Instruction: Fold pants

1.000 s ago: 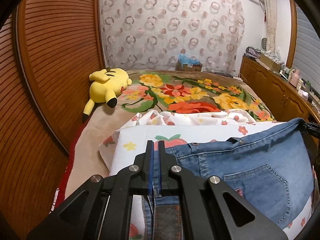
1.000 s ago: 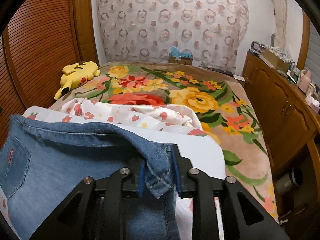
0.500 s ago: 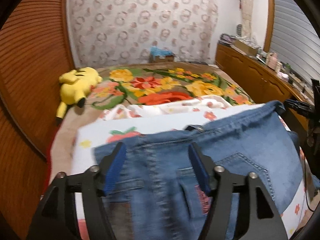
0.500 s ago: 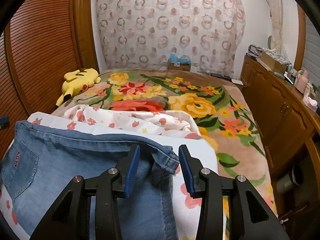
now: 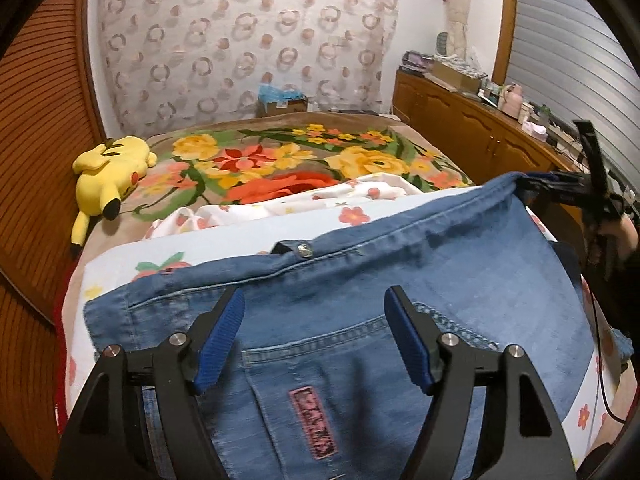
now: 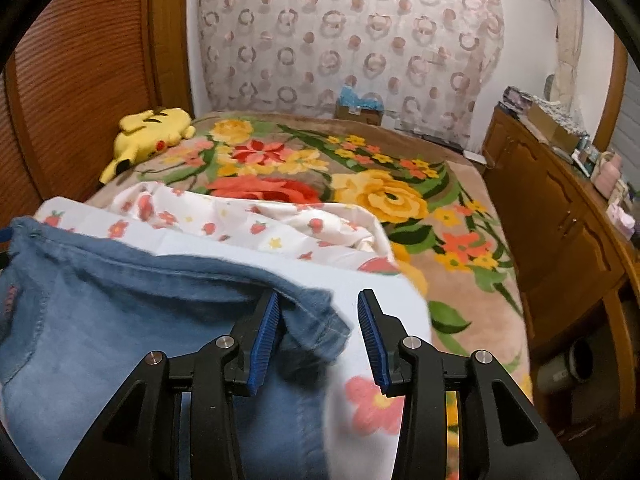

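Observation:
Blue denim pants (image 5: 400, 280) lie flat on a white strawberry-print sheet (image 5: 224, 240) on the bed, waistband toward the far side, back pocket with a pink label facing up. My left gripper (image 5: 314, 300) is open and empty above the pants near the pocket. My right gripper (image 6: 318, 306) is open, with the pants' right waistband corner (image 6: 316, 316) lying loose between its blue pads. The pants also fill the lower left of the right wrist view (image 6: 120, 312). The right gripper shows in the left wrist view (image 5: 576, 192) at the pants' far right corner.
A flowered blanket (image 5: 304, 160) covers the bed beyond the sheet. A yellow plush toy (image 5: 108, 172) lies at the far left by the wooden wardrobe (image 5: 36, 128). A wooden cabinet (image 6: 560, 216) with clutter runs along the right. A curtain (image 5: 240, 40) hangs behind.
Both grippers were shut on the pants' waistband corners one second ago. Both have opened and let the pants go. The left gripper has moved right, over the pocket.

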`<state>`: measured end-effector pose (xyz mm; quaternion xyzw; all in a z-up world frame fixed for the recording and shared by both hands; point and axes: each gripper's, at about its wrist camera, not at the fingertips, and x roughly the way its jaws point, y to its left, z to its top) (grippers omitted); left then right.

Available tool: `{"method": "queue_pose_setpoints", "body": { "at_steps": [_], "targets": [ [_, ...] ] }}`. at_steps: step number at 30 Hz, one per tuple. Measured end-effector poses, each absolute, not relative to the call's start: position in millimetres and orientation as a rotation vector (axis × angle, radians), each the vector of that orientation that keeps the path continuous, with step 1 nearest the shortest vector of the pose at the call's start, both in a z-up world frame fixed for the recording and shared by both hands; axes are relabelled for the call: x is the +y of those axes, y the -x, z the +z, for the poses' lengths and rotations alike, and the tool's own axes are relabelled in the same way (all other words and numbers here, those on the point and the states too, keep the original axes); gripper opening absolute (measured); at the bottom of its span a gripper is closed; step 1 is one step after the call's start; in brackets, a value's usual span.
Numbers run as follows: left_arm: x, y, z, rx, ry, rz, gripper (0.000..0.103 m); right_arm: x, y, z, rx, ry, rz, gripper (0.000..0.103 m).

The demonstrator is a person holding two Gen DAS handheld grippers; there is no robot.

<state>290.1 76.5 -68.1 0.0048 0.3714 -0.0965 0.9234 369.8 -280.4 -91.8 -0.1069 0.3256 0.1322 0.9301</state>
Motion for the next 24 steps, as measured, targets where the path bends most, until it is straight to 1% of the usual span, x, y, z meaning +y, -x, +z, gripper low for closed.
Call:
{"method": "queue_pose_setpoints", "body": {
  "at_steps": [5,8,24],
  "targets": [
    [67.8,-288.8,-69.1,0.767,-0.015,-0.215,0.073,-279.1,-386.2,-95.0,0.680,0.219,0.209,0.042],
    [62.6,-287.5,-69.1,0.769,-0.019,-0.226,0.073,-272.8,-378.8,-92.2,0.669,0.201,0.219,0.042],
    [37.6,-267.6,-63.5,0.763,-0.028,-0.285,0.073,-292.8,-287.6,-81.0,0.586,0.102,0.331,0.042]
  ]
}}
